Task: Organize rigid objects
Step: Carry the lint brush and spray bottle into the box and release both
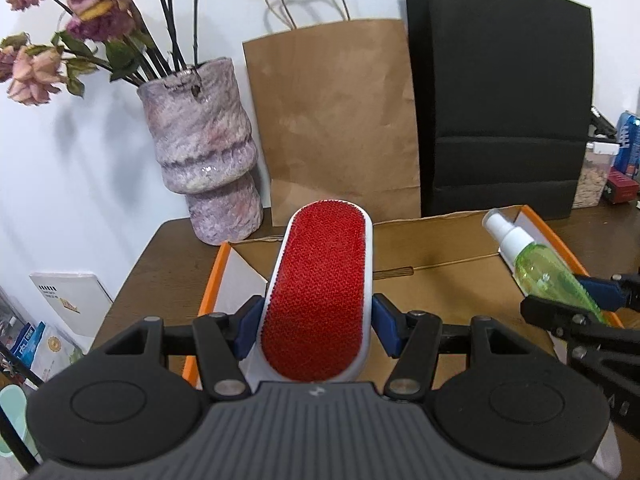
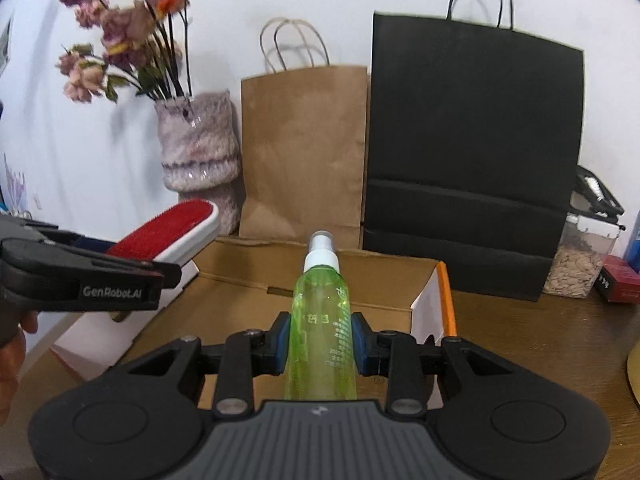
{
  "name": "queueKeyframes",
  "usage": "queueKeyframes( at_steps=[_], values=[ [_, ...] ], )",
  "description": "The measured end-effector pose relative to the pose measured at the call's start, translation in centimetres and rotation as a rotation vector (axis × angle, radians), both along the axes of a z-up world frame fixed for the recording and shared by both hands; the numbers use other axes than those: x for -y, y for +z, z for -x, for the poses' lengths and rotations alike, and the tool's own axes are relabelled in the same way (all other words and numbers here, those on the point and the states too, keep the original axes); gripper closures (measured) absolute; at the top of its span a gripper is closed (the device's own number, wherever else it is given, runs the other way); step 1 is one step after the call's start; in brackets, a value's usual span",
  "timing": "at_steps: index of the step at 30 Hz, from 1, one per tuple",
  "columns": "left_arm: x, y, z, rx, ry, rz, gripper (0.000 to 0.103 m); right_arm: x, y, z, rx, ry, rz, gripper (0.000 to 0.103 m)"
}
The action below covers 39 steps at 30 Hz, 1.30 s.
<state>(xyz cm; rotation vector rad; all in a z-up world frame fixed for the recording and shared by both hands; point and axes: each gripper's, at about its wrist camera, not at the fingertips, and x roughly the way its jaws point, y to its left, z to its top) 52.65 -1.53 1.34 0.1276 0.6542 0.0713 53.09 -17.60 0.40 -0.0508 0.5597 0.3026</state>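
My left gripper [image 1: 318,326] is shut on a white lint brush with a red bristle face [image 1: 322,296], held above an open cardboard box with orange edges [image 1: 440,276]. My right gripper [image 2: 320,338] is shut on a green spray bottle with a white nozzle [image 2: 322,320], also over the box [image 2: 256,292]. In the left wrist view the spray bottle [image 1: 548,268] and the right gripper [image 1: 592,304] show at the right. From the right wrist camera, the lint brush [image 2: 168,232] and the left gripper [image 2: 176,266] appear at the left.
A mottled purple vase [image 1: 204,152] with dried roses stands at the table's back left corner. A brown paper bag [image 1: 332,120] and a black paper bag [image 1: 500,112] lean on the wall behind the box. A clear container of seeds [image 2: 580,260] and small boxes sit at the right.
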Motion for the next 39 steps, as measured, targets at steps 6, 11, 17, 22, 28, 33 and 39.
queueKeyframes(
  at_steps=[6, 11, 17, 22, 28, 33, 39],
  values=[
    [0.0, -1.5, -1.5, -0.025, -0.002, -0.006, 0.044, -0.3, -1.5, -1.5, -0.033, -0.004, 0.014, 0.073],
    [0.1, -2.1, -1.6, -0.051, 0.006, -0.009, 0.004, -0.1, -2.3, -2.3, -0.066, -0.019, 0.033, 0.068],
    [-0.5, -1.4, -0.2, -0.001, 0.011, 0.024, 0.0, 0.3, -2.0, -1.3, -0.003, -0.032, 0.06, 0.003],
    [-1.1, -0.8, 0.6, 0.01, 0.03, 0.041, 0.0, 0.1, -1.5, -0.2, 0.015, -0.018, 0.077, 0.0],
    [-0.9, -0.2, 1.8, 0.018, 0.027, 0.037, 0.0, 0.1, -0.7, 1.0, 0.024, -0.012, 0.072, 0.0],
    [-0.7, 0.7, 3.4, 0.031, 0.025, 0.039, 0.0, 0.2, 0.1, 2.2, 0.03, -0.014, 0.066, 0.0],
    [-0.6, 1.8, 5.8, 0.048, 0.021, 0.05, 0.0, 0.4, 0.9, 4.4, 0.036, -0.016, 0.052, 0.0]
  ],
)
